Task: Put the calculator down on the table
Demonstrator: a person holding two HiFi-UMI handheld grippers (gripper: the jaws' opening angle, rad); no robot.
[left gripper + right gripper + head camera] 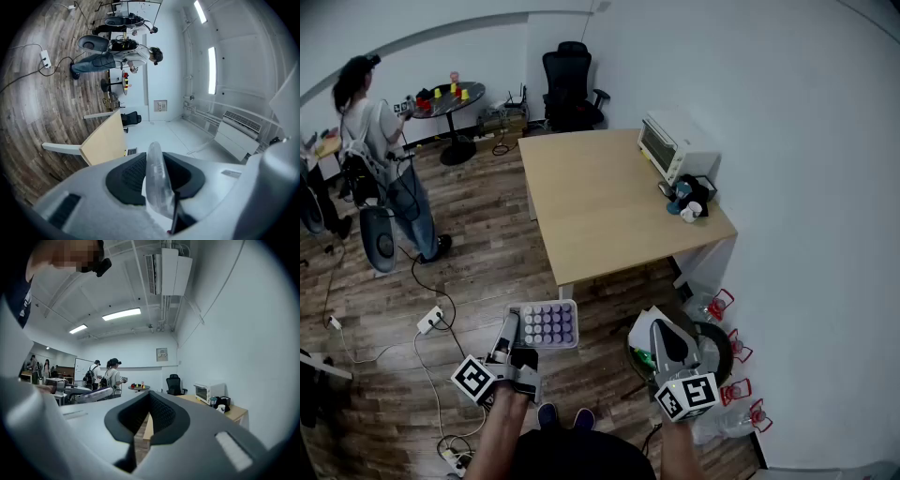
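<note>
Head view: carrying step. The left gripper [514, 328] clamps the lilac-keyed calculator [549, 323] by one edge, over the floor [487, 272], short of the desk's [609, 206] near edge. The right gripper [667, 342] is closed and empty (seemingly idle). Next I would reach forward, lower the calculator flat, and release.

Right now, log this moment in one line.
left gripper: shut on white calculator with purple keys | right gripper: shut, empty | status: held up, not yet over light wooden table
</note>
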